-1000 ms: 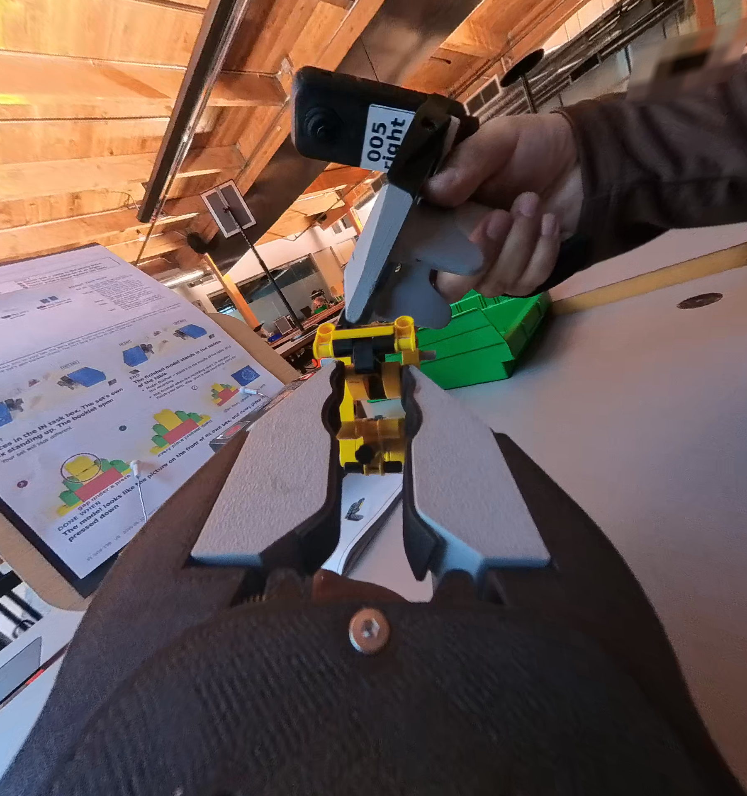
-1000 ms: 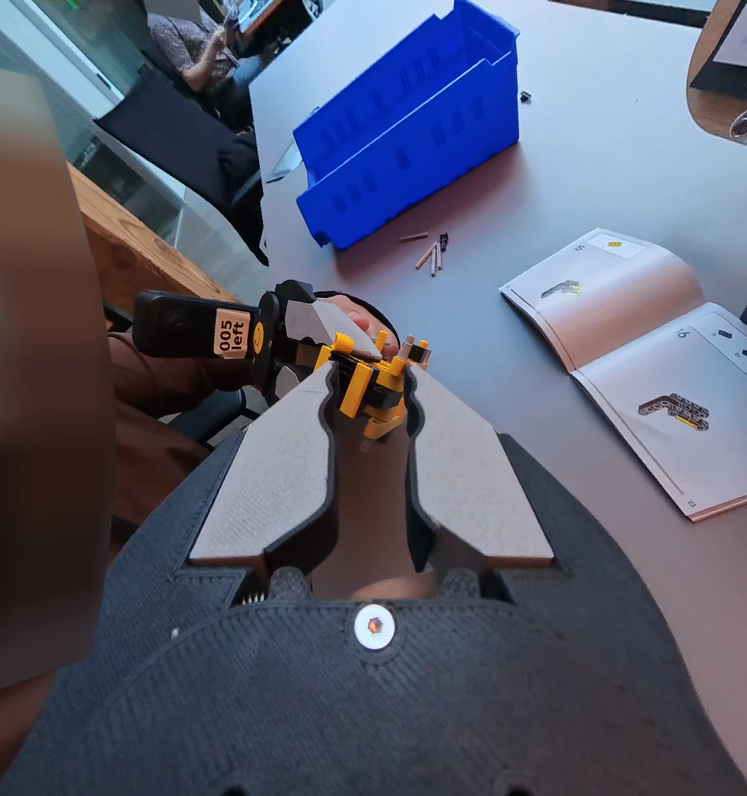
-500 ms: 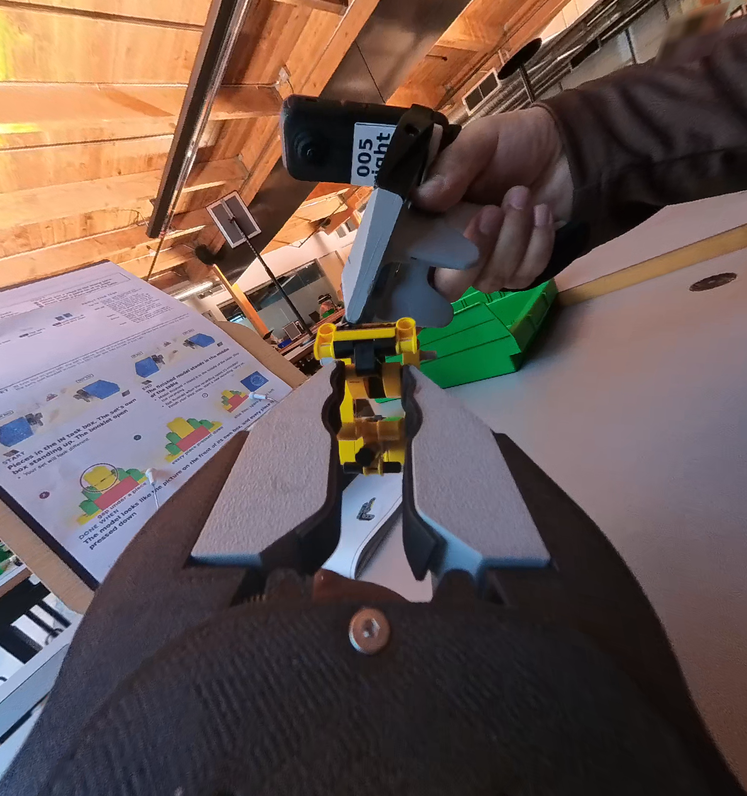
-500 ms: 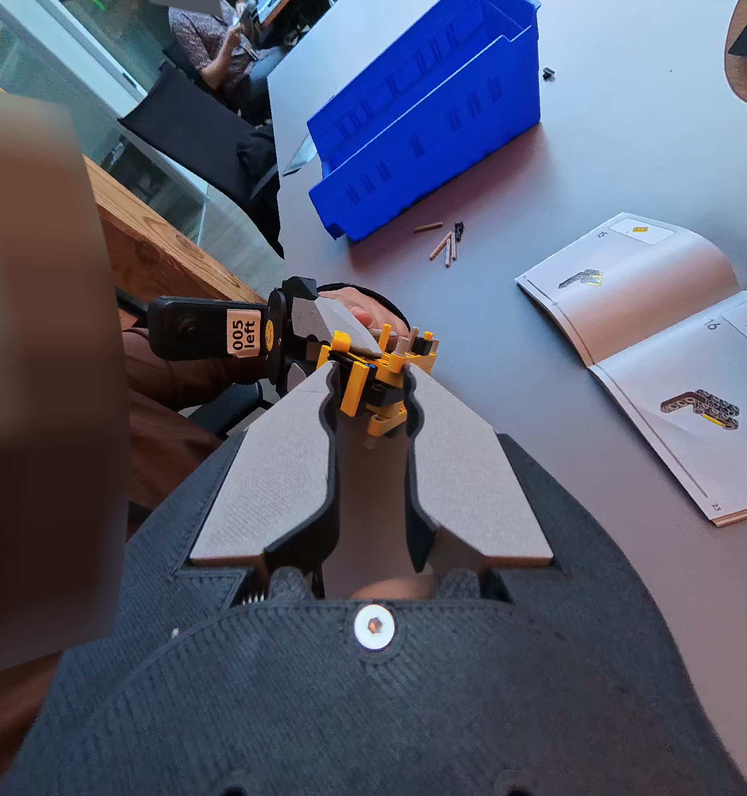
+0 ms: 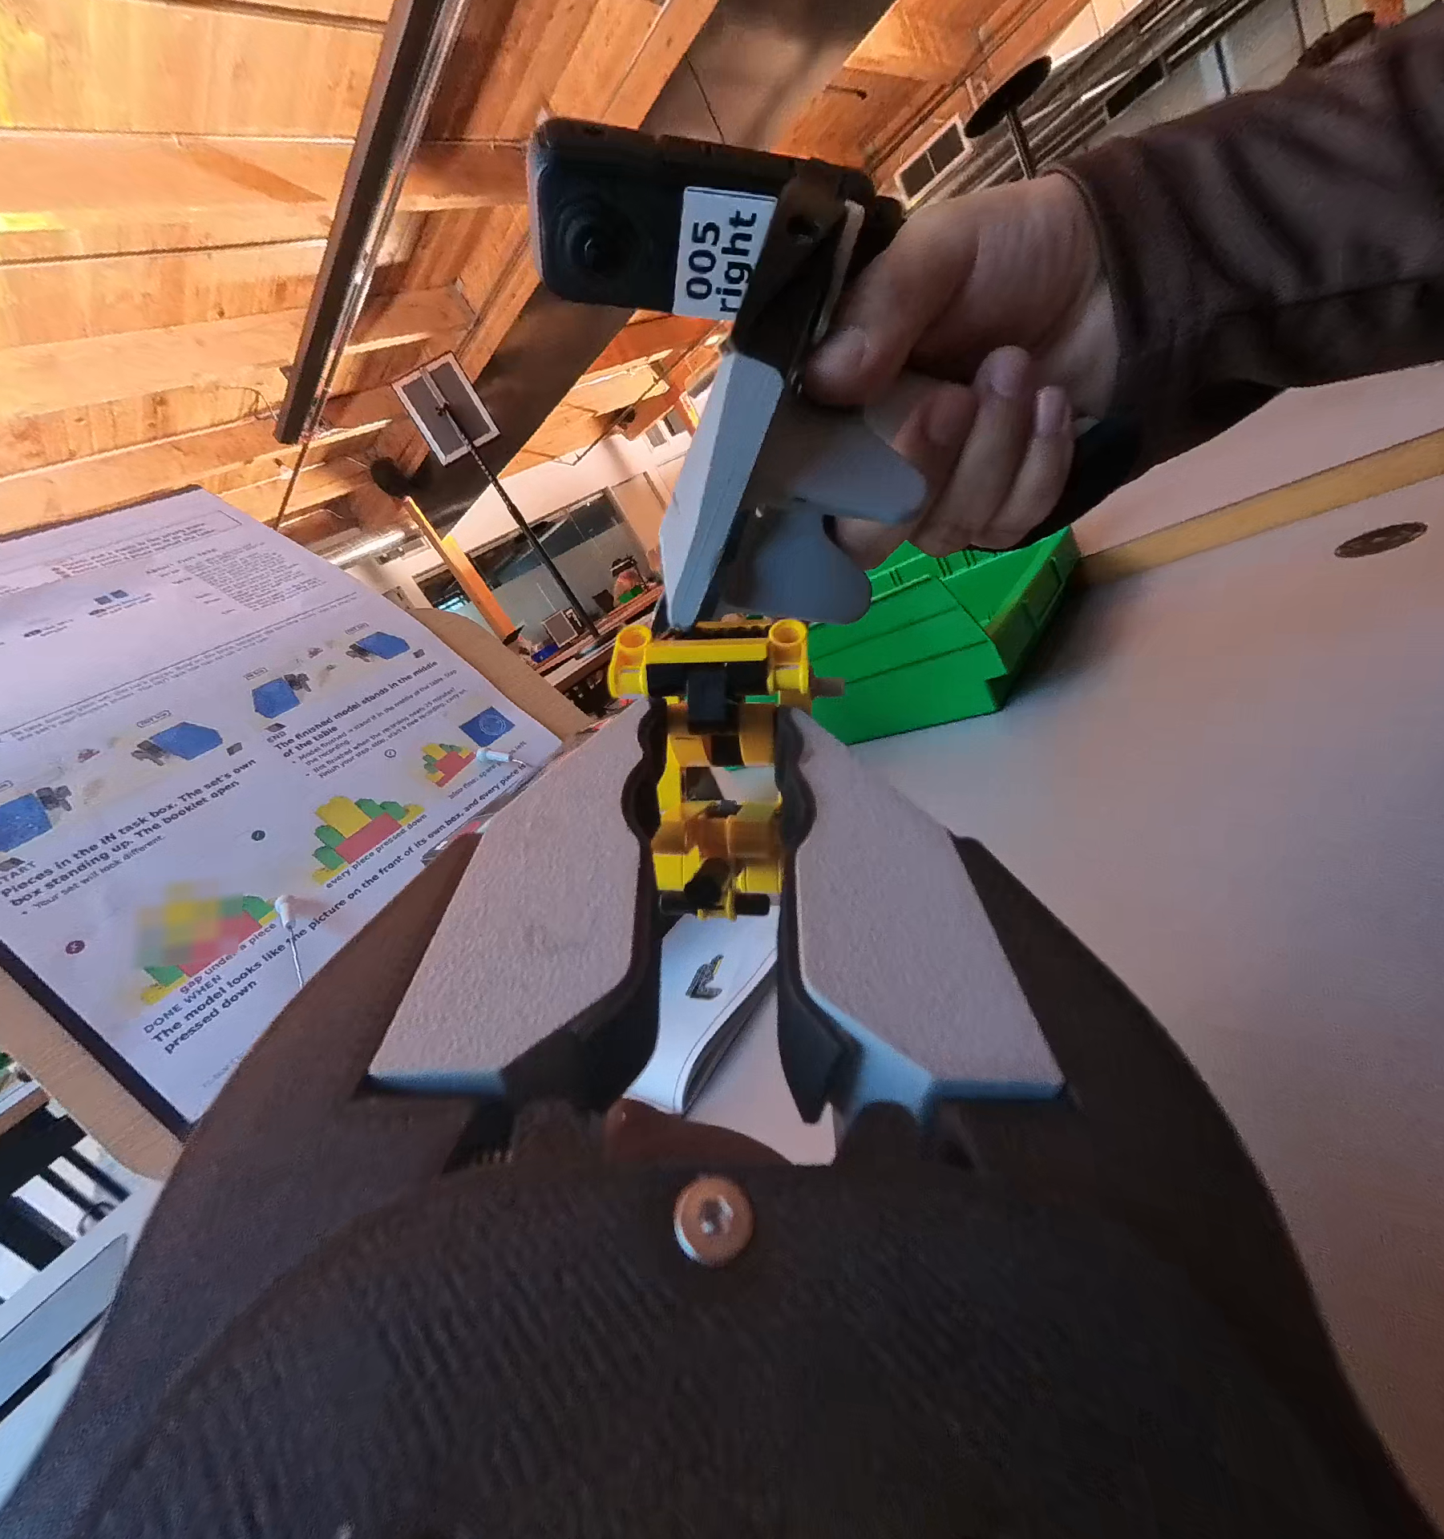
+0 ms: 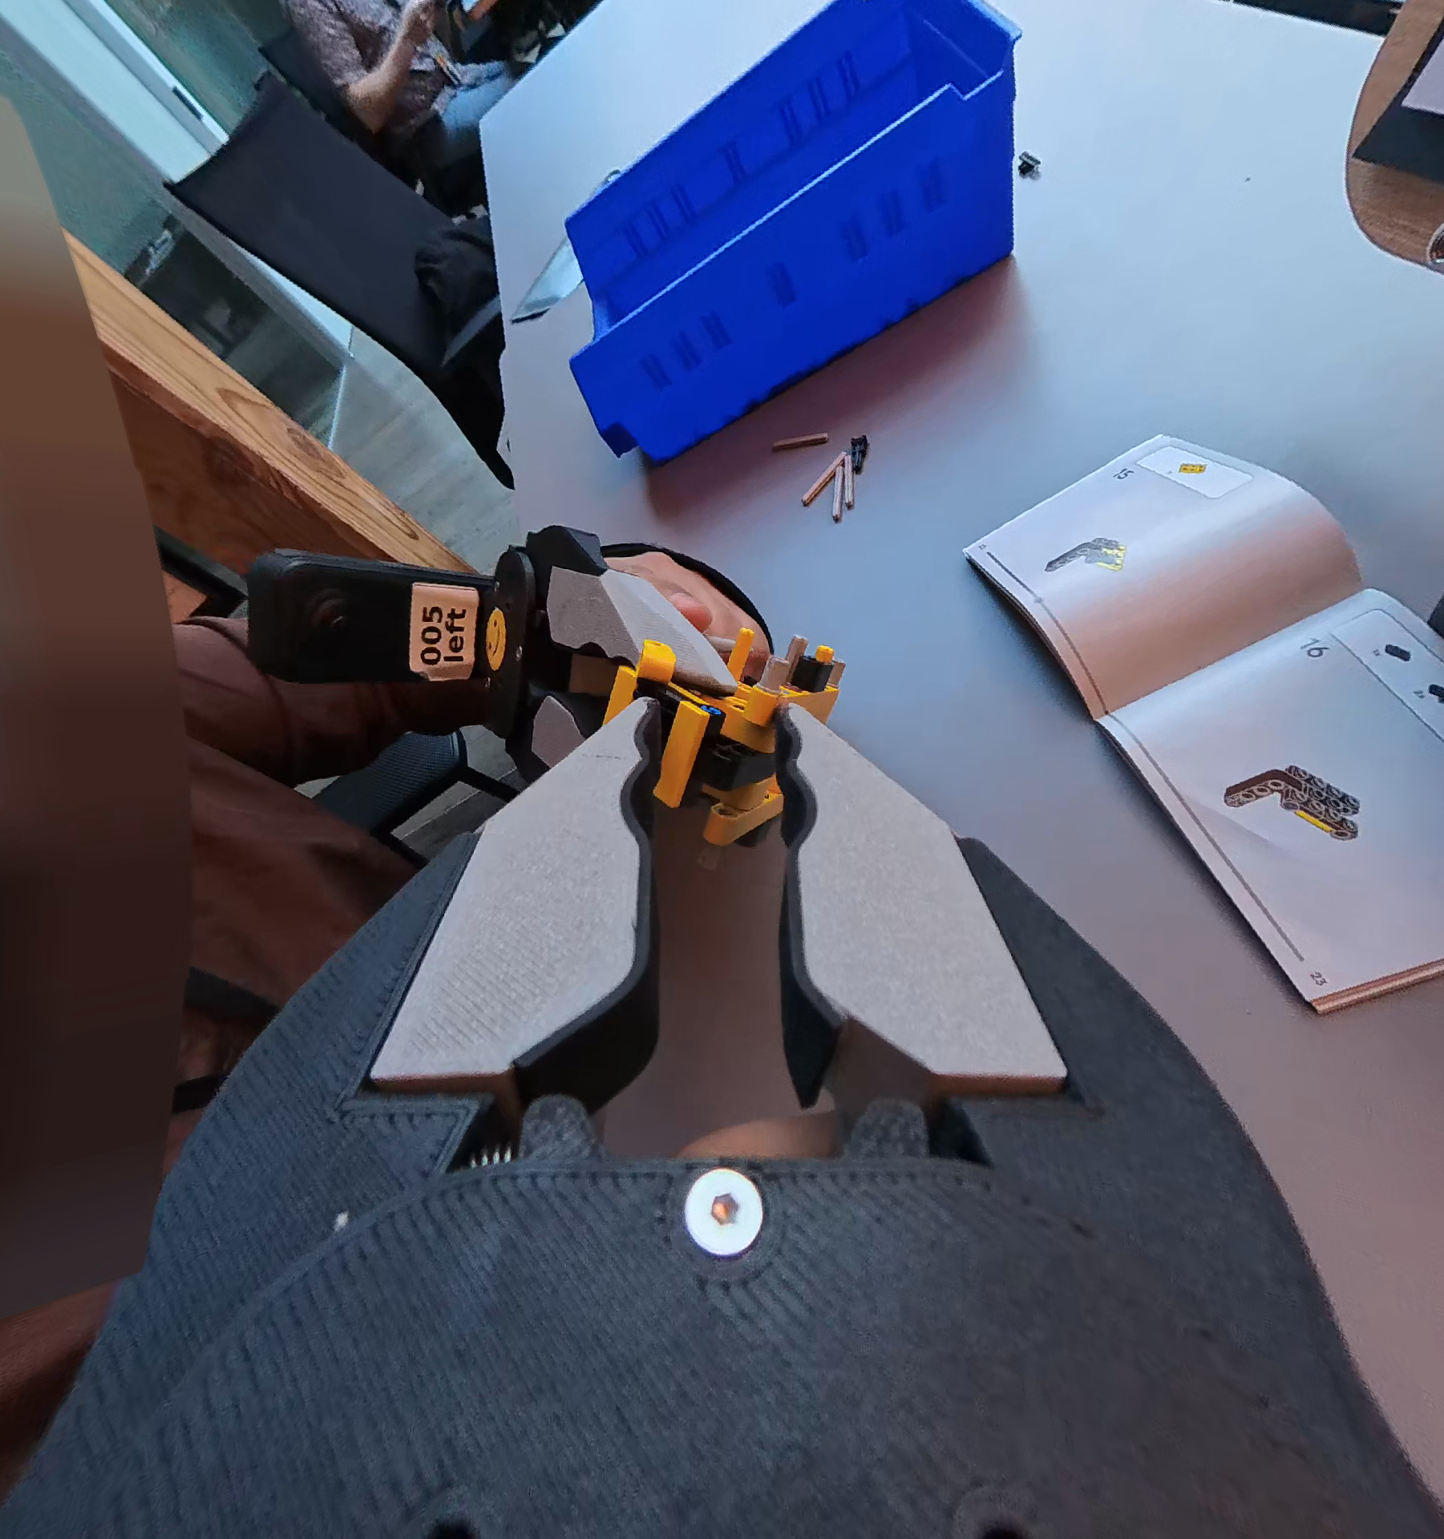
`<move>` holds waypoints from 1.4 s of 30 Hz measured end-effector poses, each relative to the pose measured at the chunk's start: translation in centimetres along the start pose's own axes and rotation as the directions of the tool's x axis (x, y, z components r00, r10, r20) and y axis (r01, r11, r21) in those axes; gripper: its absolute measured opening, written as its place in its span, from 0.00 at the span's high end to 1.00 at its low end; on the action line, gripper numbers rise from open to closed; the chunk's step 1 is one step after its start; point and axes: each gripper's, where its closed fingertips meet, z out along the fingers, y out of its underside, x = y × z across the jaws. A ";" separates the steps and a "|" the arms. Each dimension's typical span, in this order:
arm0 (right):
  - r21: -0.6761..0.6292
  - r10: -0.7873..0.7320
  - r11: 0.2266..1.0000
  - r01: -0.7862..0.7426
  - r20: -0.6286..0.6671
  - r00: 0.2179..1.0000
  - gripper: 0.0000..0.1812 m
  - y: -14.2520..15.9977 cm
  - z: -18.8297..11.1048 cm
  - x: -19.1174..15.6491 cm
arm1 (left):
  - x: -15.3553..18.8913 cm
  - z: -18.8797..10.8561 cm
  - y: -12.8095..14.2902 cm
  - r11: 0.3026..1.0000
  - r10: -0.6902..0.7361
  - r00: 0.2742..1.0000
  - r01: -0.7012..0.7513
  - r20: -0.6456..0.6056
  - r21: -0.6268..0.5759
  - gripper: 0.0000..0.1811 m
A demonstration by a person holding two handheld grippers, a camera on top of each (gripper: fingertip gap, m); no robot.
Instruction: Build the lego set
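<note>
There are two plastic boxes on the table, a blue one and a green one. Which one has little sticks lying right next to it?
The blue box. A few small brown sticks lie on the table just beside it.

Grey table (image 6: pixel 1118 350), matte top. Blue bin (image 6: pixel 793 241) lies on it toward the far side, open side facing up and away. Just beside the bin's near corner: a few loose brown rods (image 6: pixel 831 479) and a small black pin (image 6: pixel 858 450), close together. Another small black piece (image 6: pixel 1029 162) sits alone past the bin. Open instruction booklet (image 6: pixel 1251 708) lies flat to the right, pages up. In the left wrist view, a green bin (image 5: pixel 943 641) rests on the tabletop near its wooden edge.
</note>
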 end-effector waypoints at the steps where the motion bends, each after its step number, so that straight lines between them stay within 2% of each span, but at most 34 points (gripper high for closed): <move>1: 0.004 0.002 1.000 -0.002 0.007 1.000 0.87 -0.1 0.0 -0.1 | 0.0 0.0 -0.1 1.000 -0.007 1.000 0.007 -0.001 0.006 0.87; 5: 0.022 0.016 1.000 -0.016 0.016 1.000 0.89 -0.2 -0.1 0.0 | -0.2 -0.1 -0.2 1.000 -0.027 1.000 0.027 -0.003 0.010 0.87; 6: 0.027 0.013 1.000 -0.013 0.008 1.000 0.91 -0.3 -0.1 0.2 | -0.3 -0.1 -0.1 1.000 -0.030 1.000 0.030 -0.002 0.004 0.87; 7: 0.038 0.007 0.999 -0.007 0.005 1.000 0.99 -0.4 -0.2 0.2 | -0.3 -0.1 0.1 1.000 -0.031 1.000 0.031 -0.002 -0.003 0.87; 10: 0.058 0.004 0.998 -0.003 -0.015 1.000 1.00 -0.6 -0.4 0.5 | -0.4 -0.1 0.2 0.999 -0.048 0.999 0.048 -0.006 -0.004 0.87; 12: 0.014 0.003 1.000 -0.003 -0.039 0.999 0.76 0.0 -0.1 0.7 | -0.4 0.0 0.1 0.999 -0.051 0.999 0.051 -0.007 -0.003 0.87; 16: 0.046 -0.035 0.998 0.037 -0.045 0.998 0.84 -0.5 -0.7 0.7 | -0.1 0.0 0.4 0.999 -0.050 0.999 0.050 -0.020 -0.012 0.87; 19: 0.103 -0.177 0.977 0.188 -0.110 0.978 0.91 -1.4 -2.3 0.5 | -0.1 0.0 0.5 0.998 -0.062 0.998 0.062 -0.026 -0.018 0.87; 23: 0.017 -0.430 0.892 0.453 -0.285 0.857 1.00 -1.1 -3.6 0.3 | 0.4 0.1 0.8 0.995 -0.092 0.994 0.090 -0.065 -0.039 0.87; 25: 0.008 -0.490 0.853 0.522 -0.337 0.804 1.00 -1.7 -3.8 -0.3 | 0.7 0.2 0.9 0.995 -0.094 0.992 0.091 -0.081 -0.047 0.87; 27: 0.016 -0.535 0.821 0.571 -0.327 0.779 1.00 -2.1 -3.5 -1.6 | 1.0 0.2 1.0 0.995 -0.084 0.993 0.080 -0.086 -0.052 0.87; 34: -0.180 -0.596 0.802 0.570 -0.318 0.737 1.00 1.1 -0.2 0.1 | 0.9 0.2 1.2 0.996 -0.076 0.994 0.072 -0.082 -0.058 0.87; 38: -0.059 -0.529 0.841 0.537 -0.293 0.796 1.00 0.3 -0.7 -0.8 | 1.2 0.3 1.5 0.994 -0.079 0.991 0.072 -0.104 -0.077 0.87; 40: -0.099 -0.499 0.865 0.492 -0.281 0.820 1.00 1.6 -0.2 0.4 | 1.5 0.3 1.8 0.992 -0.082 0.988 0.068 -0.129 -0.107 0.87; 42: -0.121 -0.494 0.868 0.482 -0.323 0.807 1.00 2.6 0.0 2.0 | 2.2 0.4 3.0 0.979 -0.107 0.977 0.071 -0.183 -0.189 0.87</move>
